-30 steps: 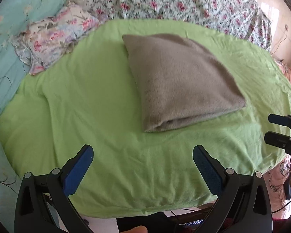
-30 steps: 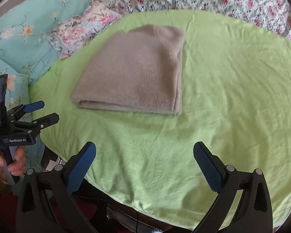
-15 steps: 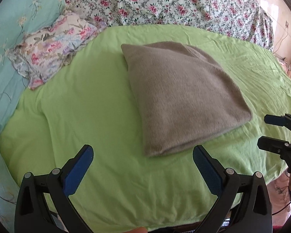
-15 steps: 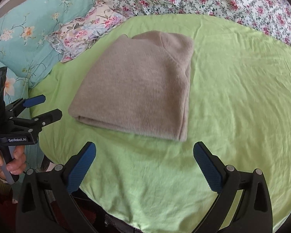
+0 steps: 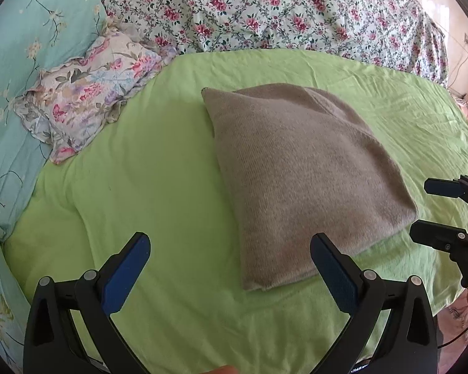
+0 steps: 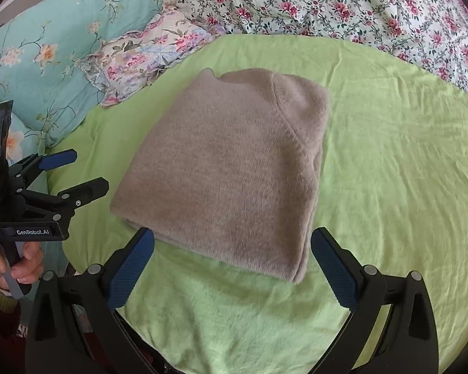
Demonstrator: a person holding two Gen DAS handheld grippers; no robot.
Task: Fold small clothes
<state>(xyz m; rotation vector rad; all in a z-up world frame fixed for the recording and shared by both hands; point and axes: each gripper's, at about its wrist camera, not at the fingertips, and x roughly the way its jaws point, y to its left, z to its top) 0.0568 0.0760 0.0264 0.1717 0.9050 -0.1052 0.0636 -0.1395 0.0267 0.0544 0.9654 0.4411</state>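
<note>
The sweater (image 6: 231, 168) lay folded in a thick taupe block on the green sheet (image 6: 390, 162) of the bed, its near edge just ahead of both tools. The right hand-held gripper (image 6: 232, 268) hovered spread wide at that near edge, pinching nothing. The left hand-held gripper (image 5: 229, 272) sat spread too, empty, near the block's front corner. To fold again cleanly, I'd say each should bite all layers at a near corner, lift together and lay them level. A floral pillow (image 5: 87, 87) rested well apart.
</note>
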